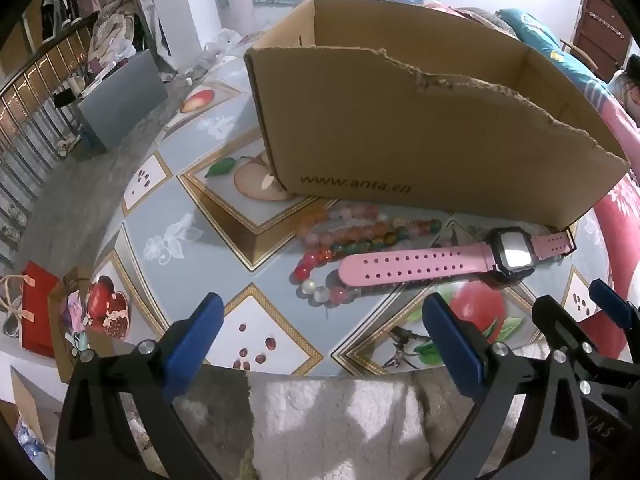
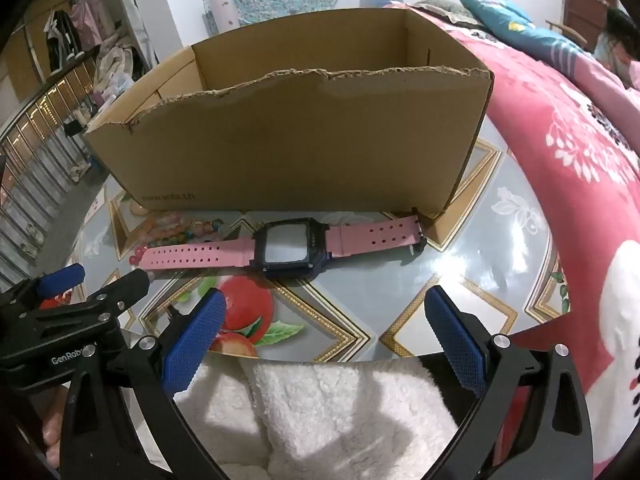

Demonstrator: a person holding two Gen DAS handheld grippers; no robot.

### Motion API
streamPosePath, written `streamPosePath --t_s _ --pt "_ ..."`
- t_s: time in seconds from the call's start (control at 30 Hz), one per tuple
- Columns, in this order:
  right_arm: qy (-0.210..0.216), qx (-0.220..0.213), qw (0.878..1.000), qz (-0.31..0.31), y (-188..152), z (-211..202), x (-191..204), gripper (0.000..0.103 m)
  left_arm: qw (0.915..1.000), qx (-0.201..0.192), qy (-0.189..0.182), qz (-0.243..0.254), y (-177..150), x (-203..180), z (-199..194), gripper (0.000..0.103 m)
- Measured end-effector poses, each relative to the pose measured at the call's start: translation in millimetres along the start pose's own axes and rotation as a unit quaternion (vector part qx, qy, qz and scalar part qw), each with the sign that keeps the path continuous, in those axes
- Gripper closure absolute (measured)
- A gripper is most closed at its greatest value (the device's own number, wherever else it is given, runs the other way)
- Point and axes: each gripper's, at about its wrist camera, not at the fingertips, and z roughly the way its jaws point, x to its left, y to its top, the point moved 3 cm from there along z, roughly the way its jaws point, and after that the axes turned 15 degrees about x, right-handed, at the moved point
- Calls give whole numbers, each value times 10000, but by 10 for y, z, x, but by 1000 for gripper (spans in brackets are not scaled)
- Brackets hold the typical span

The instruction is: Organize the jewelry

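Observation:
A pink-strapped watch (image 1: 440,262) (image 2: 288,252) with a dark square face lies flat on the patterned table (image 1: 240,240) (image 2: 480,260). It sits just in front of an open cardboard box (image 1: 400,140) (image 2: 280,140) with a torn front rim. Several strands of coloured beads (image 1: 352,238) (image 2: 180,230) lie to the left of the watch, partly under its strap. My left gripper (image 1: 322,320) (image 2: 100,280) is open above the near table edge, short of the beads. My right gripper (image 2: 326,308) (image 1: 572,300) is open beside it, short of the watch. Both hold nothing.
A bed with a red floral quilt (image 2: 580,160) borders the table on the right, with a person (image 1: 632,80) at its far end. White fleece clothing (image 2: 340,408) fills the space below the grippers. A red gift bag (image 1: 38,312) and a grey box (image 1: 120,100) are at the left.

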Motion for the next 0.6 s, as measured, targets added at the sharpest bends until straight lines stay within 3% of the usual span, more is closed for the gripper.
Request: streamPosePath --t_s 0.6 --pt "-75 -67 9999 -29 53 -38 49 8 10000 37 -3 -6 -4 15 22 6"
